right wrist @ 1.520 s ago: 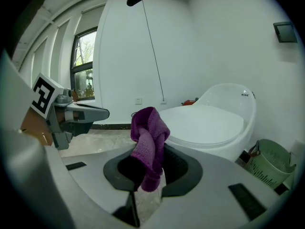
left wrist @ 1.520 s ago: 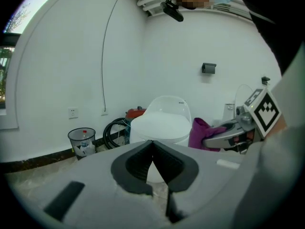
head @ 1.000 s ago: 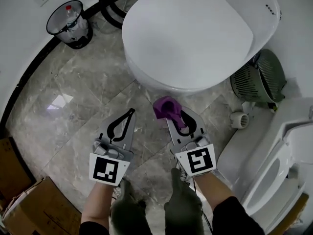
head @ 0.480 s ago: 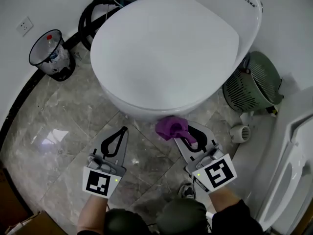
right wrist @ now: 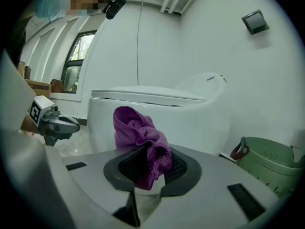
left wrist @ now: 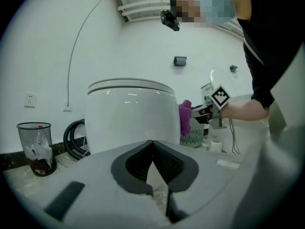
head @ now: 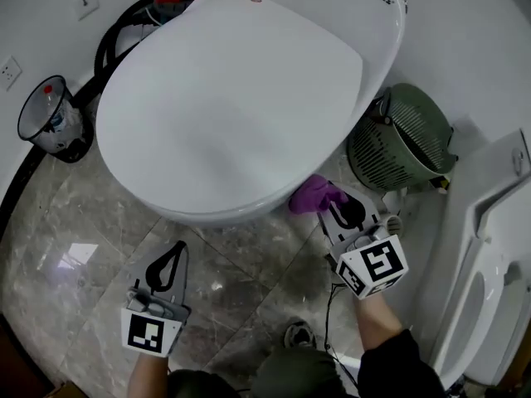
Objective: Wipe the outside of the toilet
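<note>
A white toilet (head: 241, 98) with its lid down fills the upper middle of the head view; the left gripper view shows its bowl (left wrist: 131, 113) side on, and so does the right gripper view (right wrist: 190, 123). My right gripper (head: 330, 203) is shut on a purple cloth (head: 314, 195), which sits against the bowl's front right side under the rim. The cloth (right wrist: 140, 140) bunches between the jaws in the right gripper view. My left gripper (head: 170, 259) is shut and empty, low over the floor in front of the bowl, apart from it.
A green basket (head: 402, 139) stands right of the toilet. A second white fixture (head: 489, 255) lies at the far right. A black bin (head: 51, 123) with a bottle stands by the left wall, next to a coiled black hose (head: 116, 31). Marble floor (head: 75, 222) is underfoot.
The right gripper has carried the purple cloth up and right to the bowl's front right side. The left gripper has dropped lower left. The toilet now sits larger and further left in view.
</note>
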The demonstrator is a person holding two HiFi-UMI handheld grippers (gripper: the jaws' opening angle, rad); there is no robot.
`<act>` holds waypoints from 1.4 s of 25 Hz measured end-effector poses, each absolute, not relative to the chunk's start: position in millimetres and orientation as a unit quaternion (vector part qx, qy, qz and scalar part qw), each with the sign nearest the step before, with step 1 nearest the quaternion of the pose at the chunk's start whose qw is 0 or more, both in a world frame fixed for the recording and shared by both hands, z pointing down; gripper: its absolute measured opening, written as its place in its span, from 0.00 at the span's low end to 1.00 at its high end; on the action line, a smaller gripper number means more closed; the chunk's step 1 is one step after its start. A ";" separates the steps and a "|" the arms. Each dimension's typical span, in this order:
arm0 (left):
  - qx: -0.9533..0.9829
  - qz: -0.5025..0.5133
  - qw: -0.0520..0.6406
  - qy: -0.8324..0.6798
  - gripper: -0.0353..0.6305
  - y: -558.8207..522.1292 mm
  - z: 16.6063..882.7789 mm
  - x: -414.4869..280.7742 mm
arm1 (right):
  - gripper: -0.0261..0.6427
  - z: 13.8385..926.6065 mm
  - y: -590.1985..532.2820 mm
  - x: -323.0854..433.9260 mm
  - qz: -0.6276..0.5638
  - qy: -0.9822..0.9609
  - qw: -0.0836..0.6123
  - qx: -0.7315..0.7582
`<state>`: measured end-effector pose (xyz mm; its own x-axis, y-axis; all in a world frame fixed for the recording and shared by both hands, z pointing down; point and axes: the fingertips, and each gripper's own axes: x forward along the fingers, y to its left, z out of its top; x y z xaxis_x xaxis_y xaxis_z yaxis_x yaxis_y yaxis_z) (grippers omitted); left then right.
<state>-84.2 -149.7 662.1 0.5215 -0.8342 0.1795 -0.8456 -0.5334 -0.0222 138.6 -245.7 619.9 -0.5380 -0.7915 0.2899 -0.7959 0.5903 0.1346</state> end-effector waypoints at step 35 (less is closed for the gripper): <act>0.900 0.159 0.032 -0.405 0.06 -124.2 686.5 -27.8 | 0.11 653.1 -341.0 298.1 0.008 -0.767 0.143 0.625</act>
<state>-27.8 -124.2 686.5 0.6211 -0.7189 0.3121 -0.7394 -0.6695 -0.0709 298.1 -341.0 653.1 -0.1770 -0.9572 0.2291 -0.9618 0.2176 0.1663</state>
